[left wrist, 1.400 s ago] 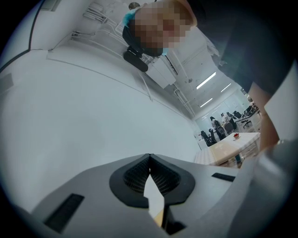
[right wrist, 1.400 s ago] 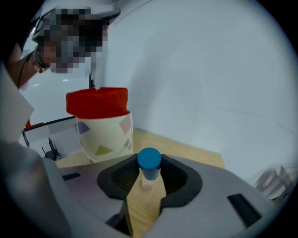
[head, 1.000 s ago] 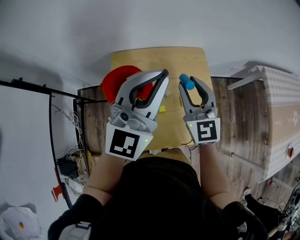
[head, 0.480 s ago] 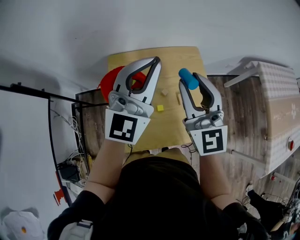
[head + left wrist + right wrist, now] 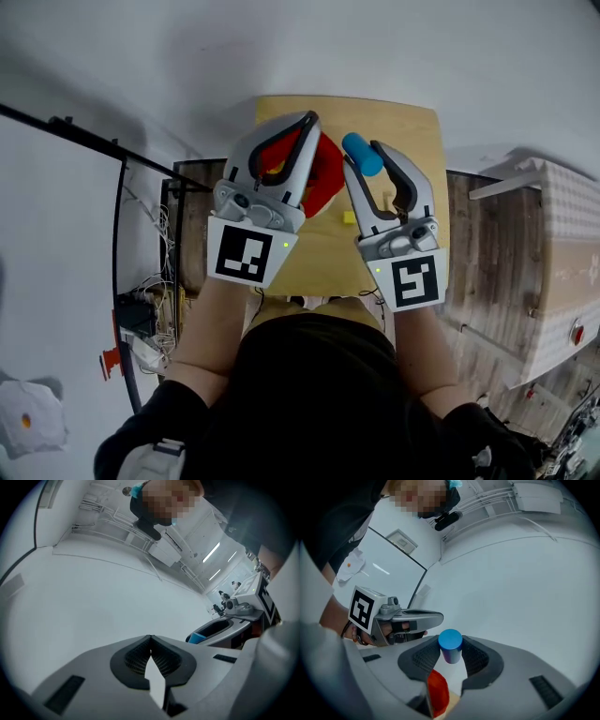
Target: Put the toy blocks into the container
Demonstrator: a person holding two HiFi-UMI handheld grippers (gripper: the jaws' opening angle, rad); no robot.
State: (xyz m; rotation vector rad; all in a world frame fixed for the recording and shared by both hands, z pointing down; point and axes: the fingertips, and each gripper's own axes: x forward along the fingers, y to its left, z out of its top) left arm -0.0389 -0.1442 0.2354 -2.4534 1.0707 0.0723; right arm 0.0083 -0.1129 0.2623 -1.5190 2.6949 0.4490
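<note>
Toy blocks are showing in two places. A small yellow block (image 5: 348, 217) is lying on the wooden table (image 5: 417, 141), in the gap between the two grippers and well in from every edge. A blue cylinder block (image 5: 359, 152) is being carried above the tabletop.

The right gripper (image 5: 365, 156) is clenching that cylinder crosswise at its tips. In the right gripper view the ribbed pads are pressing on both sides of the block (image 5: 450, 641), and its round end is facing the camera. The left gripper (image 5: 307, 120) is hanging just beside it with its jaws pressed together on nothing. In the left gripper view the two tips are meeting in a point (image 5: 150, 638).

Under and beyond the left gripper, the red container (image 5: 326, 173) is sitting on the table's left half. Its right rim is lying just left of the blue cylinder in the head view. How close its left rim is coming to the table's left edge cannot be told, as the gripper is covering it. Through the gap below the held block, the right gripper view is catching a slice of the red wall (image 5: 437, 688).

Bare wood is running along the table's right side up to the far right corner — the widest open stretch. Plank floor (image 5: 473, 244) is flanking both sides, and a black bar frame (image 5: 122, 187) is standing off to the left, well apart from the table.
</note>
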